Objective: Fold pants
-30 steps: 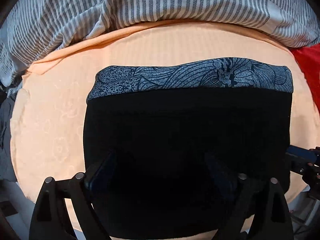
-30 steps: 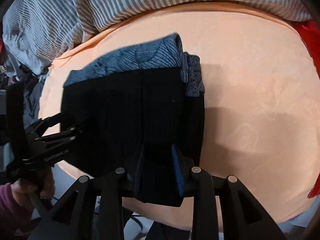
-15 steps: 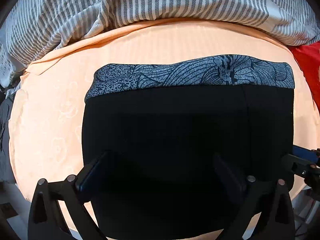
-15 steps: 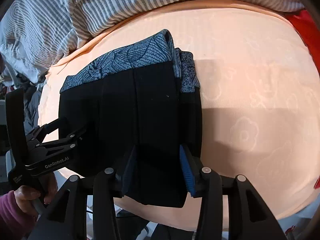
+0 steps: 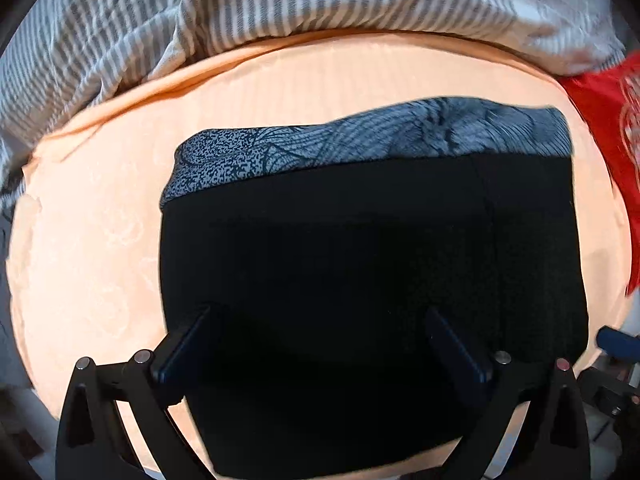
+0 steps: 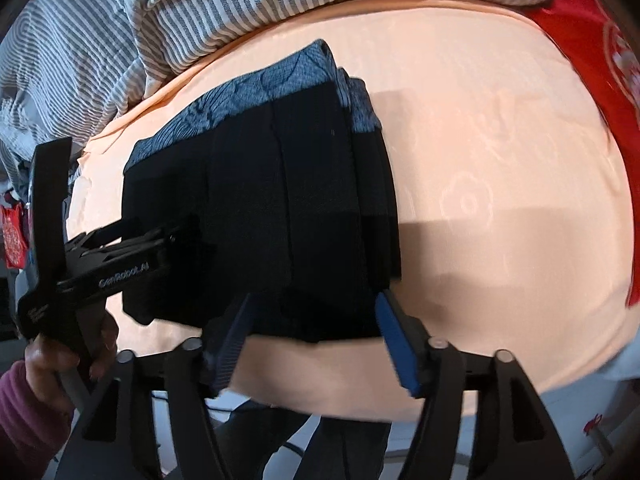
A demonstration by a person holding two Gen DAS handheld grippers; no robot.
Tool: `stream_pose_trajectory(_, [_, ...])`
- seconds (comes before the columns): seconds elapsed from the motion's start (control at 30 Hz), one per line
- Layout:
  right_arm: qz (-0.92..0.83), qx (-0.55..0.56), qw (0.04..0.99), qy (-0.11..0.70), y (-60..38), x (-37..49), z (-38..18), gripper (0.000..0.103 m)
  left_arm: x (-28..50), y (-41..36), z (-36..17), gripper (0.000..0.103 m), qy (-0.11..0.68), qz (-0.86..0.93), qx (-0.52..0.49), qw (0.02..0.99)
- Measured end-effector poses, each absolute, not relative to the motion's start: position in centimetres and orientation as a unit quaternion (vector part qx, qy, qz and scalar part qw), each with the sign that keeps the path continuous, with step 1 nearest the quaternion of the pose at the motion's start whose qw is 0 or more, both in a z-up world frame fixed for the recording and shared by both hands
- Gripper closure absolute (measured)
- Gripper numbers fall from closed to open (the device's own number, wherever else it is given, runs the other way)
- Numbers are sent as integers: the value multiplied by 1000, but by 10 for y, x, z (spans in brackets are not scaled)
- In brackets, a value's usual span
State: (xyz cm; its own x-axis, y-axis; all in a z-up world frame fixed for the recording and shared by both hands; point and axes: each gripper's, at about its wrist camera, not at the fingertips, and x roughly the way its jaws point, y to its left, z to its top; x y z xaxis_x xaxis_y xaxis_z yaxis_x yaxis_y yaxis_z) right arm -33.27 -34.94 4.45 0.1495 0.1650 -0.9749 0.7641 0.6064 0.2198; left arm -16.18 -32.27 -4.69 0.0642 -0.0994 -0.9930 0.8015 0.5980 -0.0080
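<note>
We see the black pants with a blue-grey patterned waistband lying folded into a compact rectangle on the peach-coloured bed sheet, in the centre of the left wrist view and in the left half of the right wrist view. The patterned band runs along the far edge, toward the upper part of both frames.

The left claw is spread wide over the near part of the black cloth and grips nothing. The right claw is also wide open, with its blue ribbed pads at the near right corner of the bundle; nothing is between them.

We judge the cloth as soft, light and limp. It has no stiffness, so a corner taken alone will let the layers slide apart. The stacked layers show at the right edge in the right wrist view. The better place to take hold is the thick folded edge, through all layers together. The black fabric looks matte and fine-knit, with straight seams; the waistband carries leaf-like lines and speckles.

Behind the sheet lies a crumpled grey-and-white striped blanket, and a red cloth is at the right border of the frames.
</note>
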Motion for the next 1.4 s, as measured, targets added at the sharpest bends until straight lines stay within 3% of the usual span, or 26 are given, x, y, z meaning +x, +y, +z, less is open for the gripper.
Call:
stream_pose_trajectory(0.03, [-233, 382, 654, 610, -346, -336, 48, 22, -165, -319, -42, 0, 592, -340, 299, 667])
stream_pose_trajectory(0.2, [-269, 357, 659, 606, -332, -342, 60, 16, -179, -291, -16, 0, 572, -327, 311, 685])
stream_pose_trajectory(0.3, [-287, 339, 664, 601, -326, -339, 64, 0, -184, -272, -7, 0, 571, -310, 312, 693])
stream_pose_trajectory(0.9, [-288, 284, 678, 614, -294, -314, 74, 0, -205, -238, 14, 0, 593, -292, 285, 695])
stream_pose_trajectory(1.4, [-280, 301, 675, 613, -293, -315, 72, 0, -206, -236, 15, 0, 594, -295, 284, 692])
